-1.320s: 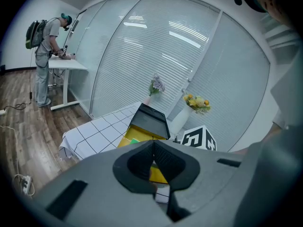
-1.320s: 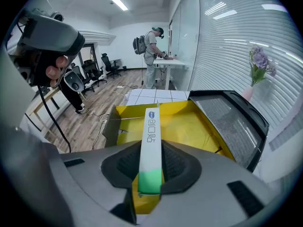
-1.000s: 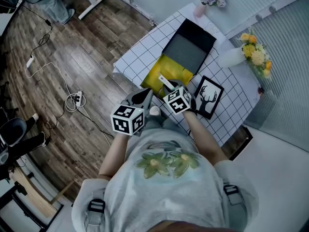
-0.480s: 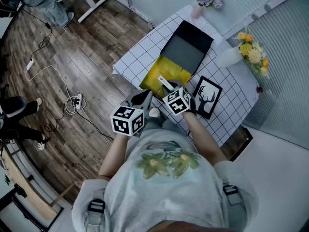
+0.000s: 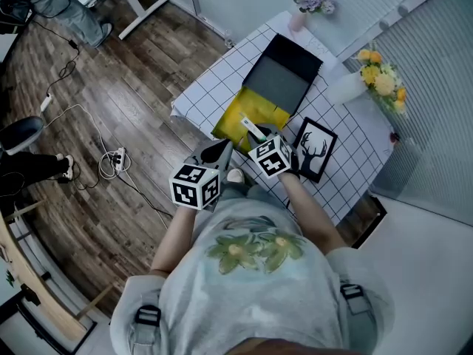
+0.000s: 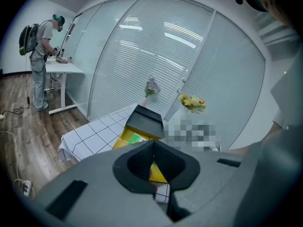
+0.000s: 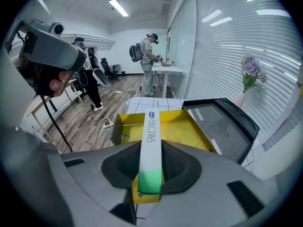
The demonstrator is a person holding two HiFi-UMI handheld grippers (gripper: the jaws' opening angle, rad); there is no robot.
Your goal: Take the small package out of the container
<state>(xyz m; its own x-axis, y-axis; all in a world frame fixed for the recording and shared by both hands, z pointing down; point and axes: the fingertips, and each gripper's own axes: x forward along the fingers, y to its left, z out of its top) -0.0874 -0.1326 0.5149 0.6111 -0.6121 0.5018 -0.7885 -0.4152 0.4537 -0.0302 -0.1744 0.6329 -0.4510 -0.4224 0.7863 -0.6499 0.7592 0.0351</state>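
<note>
Right gripper [image 7: 151, 145]: fingers clenched on small package [image 7: 151, 122] (white, green-ended) over yellow container [image 7: 187, 126] | Left gripper [image 6: 153, 144]: fingers pressed together, empty, beside checked surface [image 5: 214, 80]

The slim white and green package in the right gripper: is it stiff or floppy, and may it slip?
Probably stiff: the package sticks out straight, unsupported, beyond the right gripper. Likely light, being so slim. Its smooth face might slide between the pads.

This is looking like an office lab: glass partitions [image 6: 156, 51] with blinds are lining the wood floor [image 5: 96, 95]. People [image 7: 149, 60] wearing backpacks [image 6: 26, 38] are working, cables [image 5: 70, 106] trailing to a power strip [image 5: 118, 152].
</note>
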